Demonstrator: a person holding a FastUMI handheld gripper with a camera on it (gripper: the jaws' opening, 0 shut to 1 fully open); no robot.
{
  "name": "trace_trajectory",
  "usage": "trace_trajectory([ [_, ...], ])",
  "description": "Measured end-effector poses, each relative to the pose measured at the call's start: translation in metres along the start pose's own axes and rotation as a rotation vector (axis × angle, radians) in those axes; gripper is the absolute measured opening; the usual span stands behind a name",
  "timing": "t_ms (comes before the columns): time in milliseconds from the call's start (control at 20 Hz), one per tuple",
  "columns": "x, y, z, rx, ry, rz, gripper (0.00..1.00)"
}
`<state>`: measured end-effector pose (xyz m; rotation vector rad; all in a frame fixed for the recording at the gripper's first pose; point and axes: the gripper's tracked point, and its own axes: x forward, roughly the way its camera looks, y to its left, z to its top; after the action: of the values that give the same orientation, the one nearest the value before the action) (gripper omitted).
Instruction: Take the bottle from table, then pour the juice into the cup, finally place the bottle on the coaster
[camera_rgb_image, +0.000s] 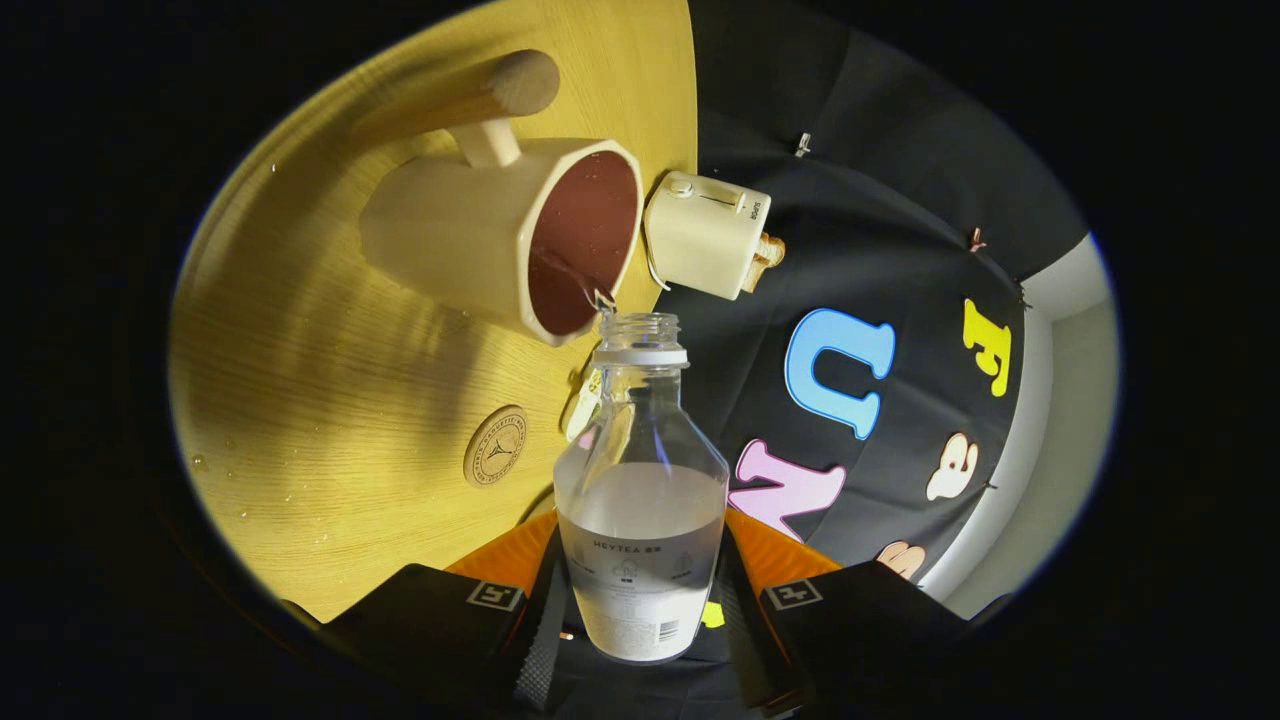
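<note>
A clear, capless bottle (640, 500) with clear liquid in it sits between my fingers, and my gripper (640, 610) is shut on its labelled lower body. The whole view is rolled sideways, so the bottle is tilted relative to the wooden table (300, 380). Its open mouth reaches the rim of a cream cup (500, 235) with a wooden handle and a dark reddish inside. A thin stream of liquid bridges the mouth and the cup's rim. A round wooden coaster (495, 445) lies on the table beside the bottle, between the cup and my fingers.
A small cream toaster (708, 235) with bread in it stands just beyond the cup at the table's edge. A small tag (585, 402) lies near the bottle's shoulder. Droplets dot the table near the coaster. The booth's black cloth wall hangs past the table.
</note>
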<state>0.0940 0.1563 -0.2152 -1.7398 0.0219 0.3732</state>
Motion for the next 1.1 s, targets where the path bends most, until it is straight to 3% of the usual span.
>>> trace_trajectory([
  [1100,0.002,-0.023,0.016,-0.204,-0.093,-0.070,0.72],
])
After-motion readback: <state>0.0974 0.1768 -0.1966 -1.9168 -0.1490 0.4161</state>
